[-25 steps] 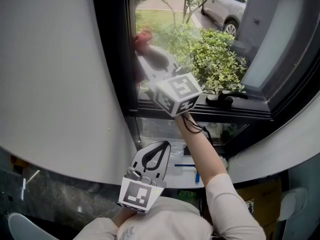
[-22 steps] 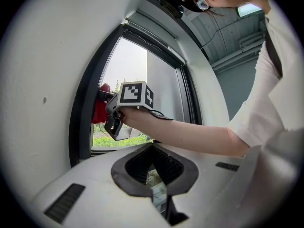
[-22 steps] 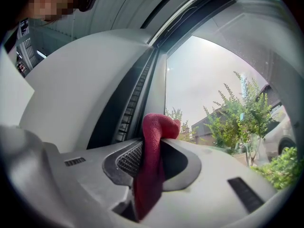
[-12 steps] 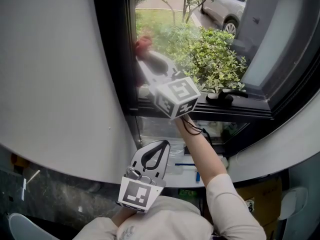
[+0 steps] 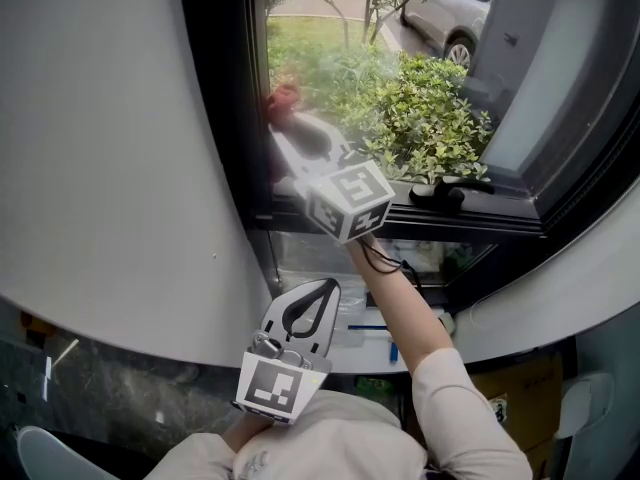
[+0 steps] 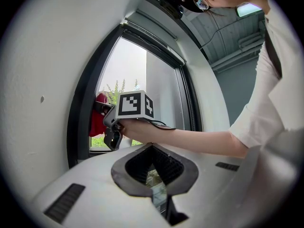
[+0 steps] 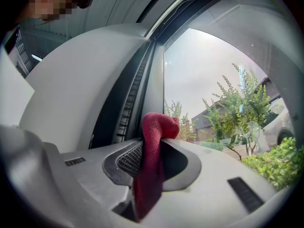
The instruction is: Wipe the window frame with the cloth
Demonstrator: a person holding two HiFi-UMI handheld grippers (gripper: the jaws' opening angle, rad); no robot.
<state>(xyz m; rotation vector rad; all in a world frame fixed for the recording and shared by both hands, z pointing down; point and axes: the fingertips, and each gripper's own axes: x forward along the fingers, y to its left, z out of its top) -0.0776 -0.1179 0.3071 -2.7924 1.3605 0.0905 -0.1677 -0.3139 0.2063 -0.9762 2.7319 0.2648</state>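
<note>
Right tongs (image 7: 153, 144) clamped on the red cloth (image 7: 151, 175), bunched tip at the dark window frame (image 7: 127, 103). Over the last second, cloth slid lower along the upright in head view: wiping stroke judged under way. Left tongs (image 6: 153, 148) closed together, empty, idle. Cloth-to-frame contact probable; blurred, not confirmed.

Right tool (image 5: 291, 118) outstretched, gripping cloth (image 5: 282, 98); left tool (image 5: 322, 290) closed.
</note>
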